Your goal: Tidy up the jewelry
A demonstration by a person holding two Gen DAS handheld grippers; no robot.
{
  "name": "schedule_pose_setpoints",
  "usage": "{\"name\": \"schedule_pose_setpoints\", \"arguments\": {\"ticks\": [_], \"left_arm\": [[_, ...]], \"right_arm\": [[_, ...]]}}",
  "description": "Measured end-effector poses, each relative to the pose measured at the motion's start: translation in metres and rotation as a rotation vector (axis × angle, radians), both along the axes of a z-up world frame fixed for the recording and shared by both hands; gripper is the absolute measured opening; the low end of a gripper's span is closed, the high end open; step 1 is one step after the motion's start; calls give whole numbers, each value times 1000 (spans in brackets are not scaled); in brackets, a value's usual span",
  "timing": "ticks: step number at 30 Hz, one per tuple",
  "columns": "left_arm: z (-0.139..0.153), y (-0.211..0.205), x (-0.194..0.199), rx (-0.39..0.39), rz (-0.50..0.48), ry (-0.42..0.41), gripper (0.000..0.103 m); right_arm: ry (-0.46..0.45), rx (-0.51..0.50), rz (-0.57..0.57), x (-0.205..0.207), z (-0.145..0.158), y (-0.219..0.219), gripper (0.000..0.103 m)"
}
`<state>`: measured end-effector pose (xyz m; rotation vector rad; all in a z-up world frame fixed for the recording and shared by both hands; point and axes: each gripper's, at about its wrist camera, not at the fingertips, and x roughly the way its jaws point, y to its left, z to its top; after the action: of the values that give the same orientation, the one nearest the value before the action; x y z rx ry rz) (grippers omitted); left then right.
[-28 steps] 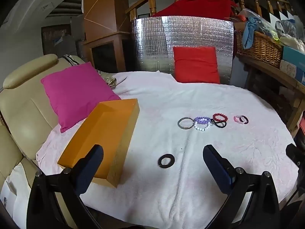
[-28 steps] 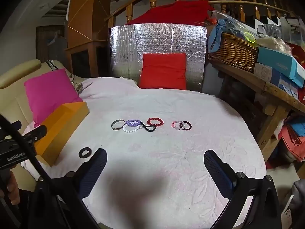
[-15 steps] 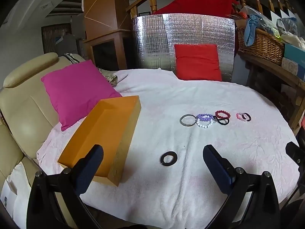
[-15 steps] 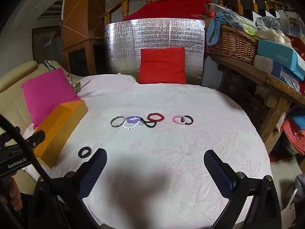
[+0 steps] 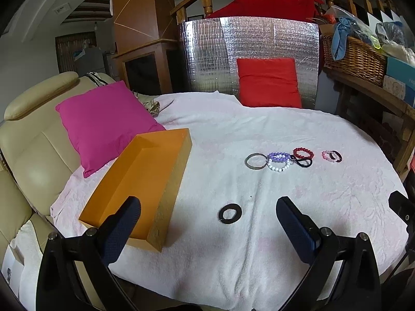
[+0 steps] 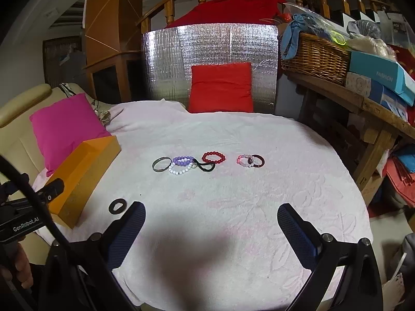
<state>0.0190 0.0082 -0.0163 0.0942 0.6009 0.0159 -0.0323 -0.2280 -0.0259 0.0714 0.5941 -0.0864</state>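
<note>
An open orange box (image 5: 140,181) (image 6: 83,171) lies at the left of the white-clothed table (image 5: 259,246). A flat black ring (image 5: 229,213) (image 6: 117,205) lies alone just right of the box. Farther back runs a row of jewelry: a metal bangle (image 5: 255,161) (image 6: 161,164), purple and white bead bracelets (image 5: 278,161) (image 6: 181,164), a black loop (image 6: 206,167), a red bead bracelet (image 5: 303,153) (image 6: 213,157), and a pink and dark pair (image 5: 332,156) (image 6: 250,160). My left gripper (image 5: 207,230) is open just short of the black ring. My right gripper (image 6: 210,233) is open, well short of the row.
A pink cushion (image 5: 106,121) leans on a beige sofa (image 5: 31,140) at the left. A red cushion (image 5: 268,83) stands against a silver foil panel at the table's back. A wooden shelf with a wicker basket (image 6: 316,57) and boxes runs along the right.
Both cameras have tilted or dropped slightly, so the table scene sits a little higher in view. No jewelry has moved and both grippers stay open.
</note>
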Motion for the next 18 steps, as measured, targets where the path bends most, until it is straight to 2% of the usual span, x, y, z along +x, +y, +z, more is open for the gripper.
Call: {"name": "schedule_pose_setpoints", "arguments": {"ticks": [18], "left_arm": [[-8,1,5,1,-6,15,103]], "right_arm": [[20,10,-1,8,-6,1,103]]}}
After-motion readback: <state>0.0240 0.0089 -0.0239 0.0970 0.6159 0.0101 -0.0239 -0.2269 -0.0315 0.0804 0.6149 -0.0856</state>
